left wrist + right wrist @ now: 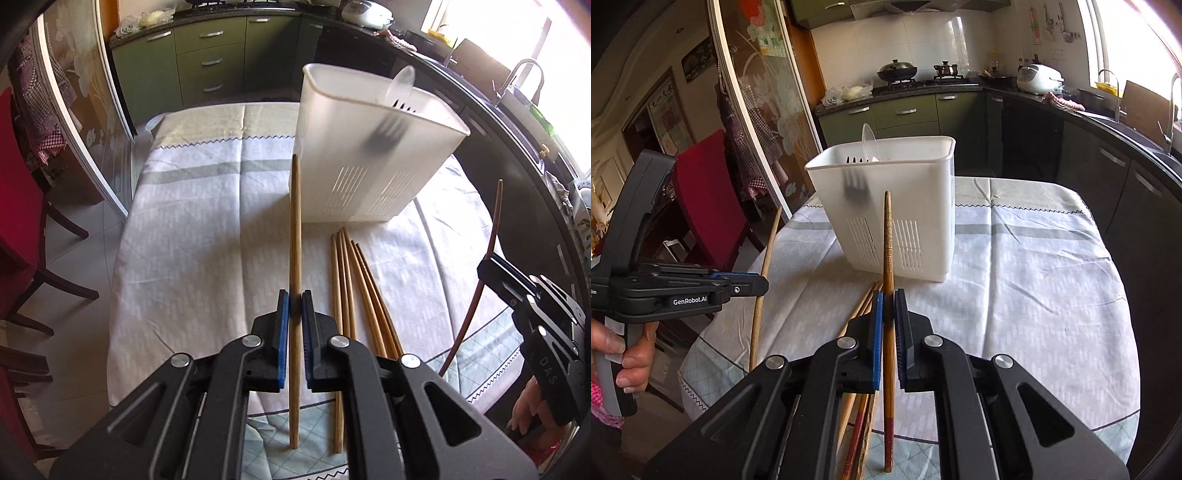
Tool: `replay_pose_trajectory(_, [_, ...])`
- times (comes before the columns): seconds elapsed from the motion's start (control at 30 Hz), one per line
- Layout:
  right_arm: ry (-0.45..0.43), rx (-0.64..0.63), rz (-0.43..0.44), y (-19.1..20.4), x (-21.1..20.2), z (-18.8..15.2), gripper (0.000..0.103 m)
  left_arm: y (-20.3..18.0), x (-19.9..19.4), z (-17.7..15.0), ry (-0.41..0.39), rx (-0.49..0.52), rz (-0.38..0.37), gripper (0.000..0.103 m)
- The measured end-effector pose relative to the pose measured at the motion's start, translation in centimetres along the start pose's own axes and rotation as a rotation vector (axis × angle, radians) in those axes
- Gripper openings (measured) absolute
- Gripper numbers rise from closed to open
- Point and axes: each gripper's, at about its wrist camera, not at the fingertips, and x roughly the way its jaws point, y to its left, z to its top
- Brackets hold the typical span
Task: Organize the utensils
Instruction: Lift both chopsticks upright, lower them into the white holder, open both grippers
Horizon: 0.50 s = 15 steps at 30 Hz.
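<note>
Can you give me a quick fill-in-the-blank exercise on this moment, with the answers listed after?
1. Each gripper is shut on a single wooden ____.
2. The white utensil holder already contains a dark ____ and a pale spoon.
3. The left gripper and the right gripper both hold their pieces clear of the loose bundle lying on the ____.

Missing words: chopstick; fork; tablecloth
</note>
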Motion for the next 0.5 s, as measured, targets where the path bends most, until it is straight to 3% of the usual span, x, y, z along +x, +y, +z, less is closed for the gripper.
replay_pose_trajectory(0.27, [-0.032,-0.016,0.000,0.7,-1.9,-0.2,0.007,-1.8,-3.9,-1.7,-0.072,0.057,-0.022,0.007])
replay_pose_trajectory(0.5, [-0.062,-0.005,-0.002,0.2,-3.2,-0.6,0.007,-2.6,-7.1,-2.6,-0.167,0.098,0.014,0.007])
